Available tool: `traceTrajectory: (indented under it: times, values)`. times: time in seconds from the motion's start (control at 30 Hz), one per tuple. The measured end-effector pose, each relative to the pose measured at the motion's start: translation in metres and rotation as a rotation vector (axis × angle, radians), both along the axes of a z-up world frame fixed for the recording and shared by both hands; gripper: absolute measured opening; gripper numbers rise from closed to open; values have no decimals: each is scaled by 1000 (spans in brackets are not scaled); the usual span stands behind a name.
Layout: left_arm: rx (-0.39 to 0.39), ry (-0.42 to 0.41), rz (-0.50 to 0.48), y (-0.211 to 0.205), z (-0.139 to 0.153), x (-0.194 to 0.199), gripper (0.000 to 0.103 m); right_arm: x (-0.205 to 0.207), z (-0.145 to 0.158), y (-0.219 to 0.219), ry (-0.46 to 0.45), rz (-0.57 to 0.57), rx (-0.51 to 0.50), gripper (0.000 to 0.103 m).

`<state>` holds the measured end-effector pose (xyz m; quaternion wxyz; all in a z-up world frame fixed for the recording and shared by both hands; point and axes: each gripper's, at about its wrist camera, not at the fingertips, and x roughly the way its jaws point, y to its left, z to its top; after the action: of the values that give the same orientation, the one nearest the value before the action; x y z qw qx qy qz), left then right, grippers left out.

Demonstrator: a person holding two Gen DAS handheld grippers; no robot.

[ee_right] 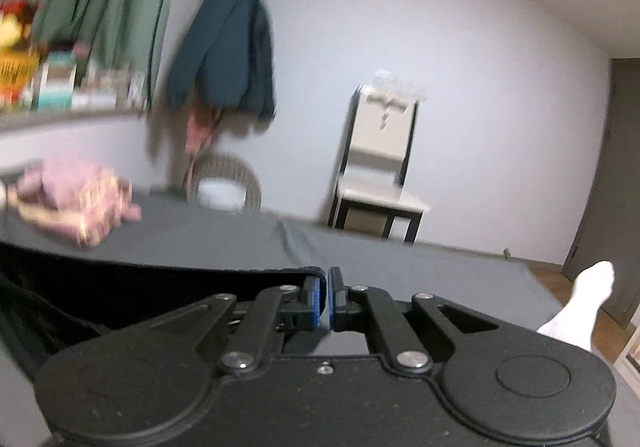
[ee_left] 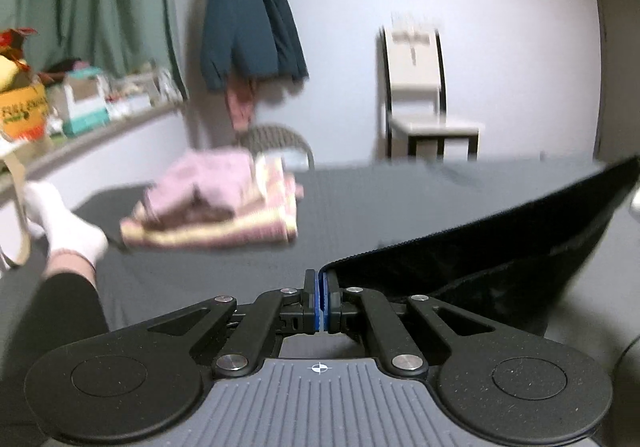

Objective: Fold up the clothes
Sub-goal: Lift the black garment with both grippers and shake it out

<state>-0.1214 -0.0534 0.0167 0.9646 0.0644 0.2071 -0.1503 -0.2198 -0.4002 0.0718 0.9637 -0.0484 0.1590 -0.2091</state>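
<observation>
A black garment (ee_left: pixel 500 243) hangs stretched between my two grippers above a grey sheet (ee_left: pixel 380 199). My left gripper (ee_left: pixel 322 279) is shut on its left corner, and the cloth runs up and to the right out of the view. In the right wrist view the same black garment (ee_right: pixel 120 287) spreads to the left, and my right gripper (ee_right: pixel 323 279) is shut on its right corner. A folded pink and cream pile of clothes (ee_left: pixel 216 203) lies on the sheet at the far left, and shows as the pink pile (ee_right: pixel 76 203) in the right wrist view.
A person's foot in a white sock (ee_left: pixel 64 223) rests at the sheet's left edge, another white sock (ee_right: pixel 580 303) at the right. A white chair (ee_left: pixel 424 99), a wicker chair (ee_left: pixel 276 139), a hanging dark jacket (ee_left: pixel 248 15) and a cluttered shelf (ee_left: pixel 80 103) line the wall.
</observation>
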Motion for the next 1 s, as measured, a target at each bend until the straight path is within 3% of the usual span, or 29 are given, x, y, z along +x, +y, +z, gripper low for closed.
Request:
traceTrajectory:
  times: [0.2, 0.37, 0.53, 0.67, 0.77, 0.83, 1.0]
  values:
    - [-43, -164, -13, 23, 87, -34, 1, -45, 76, 12, -154, 2, 14, 5]
    - [-79, -254, -103, 57, 163, -60, 1, -83, 139, 27, -249, 48, -100, 5]
    - [-115, -346, -161, 78, 217, -84, 1, -120, 185, 42, -365, 58, -171, 5]
    - [-133, -326, -192, 79, 231, -70, 1, -117, 198, 34, -389, 49, -142, 6]
    - [-134, -227, -211, 69, 223, -37, 1, -87, 185, 14, -311, 32, -75, 6]
    - [-94, -169, -208, 53, 210, -7, 1, -60, 171, -3, -248, 23, -22, 6]
    - [25, -162, -192, 3, 197, 48, 1, 12, 144, -39, -137, -25, 30, 5]
